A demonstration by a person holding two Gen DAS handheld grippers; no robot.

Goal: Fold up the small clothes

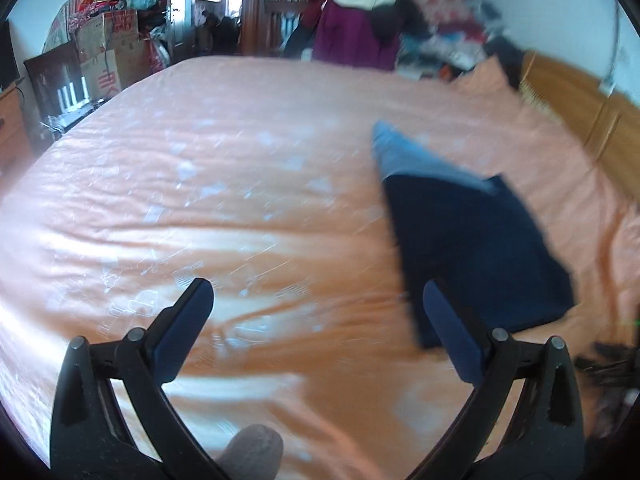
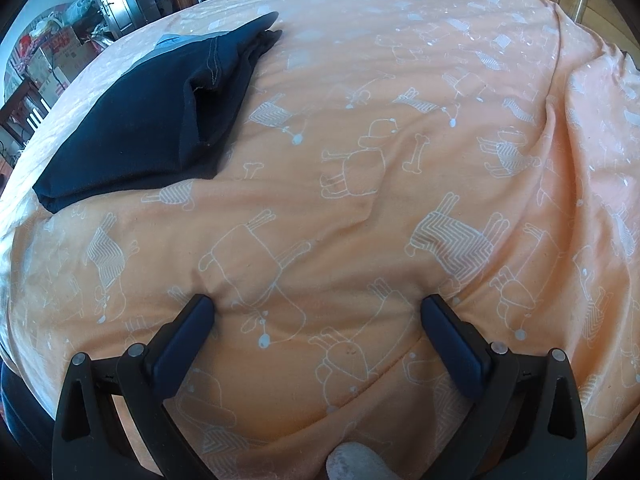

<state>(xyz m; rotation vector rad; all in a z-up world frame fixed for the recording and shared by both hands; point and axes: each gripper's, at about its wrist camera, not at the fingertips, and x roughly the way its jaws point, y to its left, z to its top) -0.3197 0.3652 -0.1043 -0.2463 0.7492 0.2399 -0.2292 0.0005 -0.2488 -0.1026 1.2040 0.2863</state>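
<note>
Left wrist view, blurred: the left gripper (image 1: pixel 318 300) hangs over the orange bedspread (image 1: pixel 240 208) with its jaws spread wide and nothing between them. A dark navy garment (image 1: pixel 472 248) lies flat on the spread toward the headboard (image 1: pixel 580 104) side, a pale blue piece (image 1: pixel 404 152) showing at its far end. Clutter and a purple coat sit beyond the far edge of the bed.

Right wrist view: the right gripper (image 2: pixel 316 308) also stands wide open and empty, its fingertips (image 2: pixel 202 304) resting on bare bedspread (image 2: pixel 400 160). The navy garment (image 2: pixel 148 128) sits near the bed's left edge, layered and roughly squared, seemingly folded. Whether more clothes remain cannot be told.
</note>
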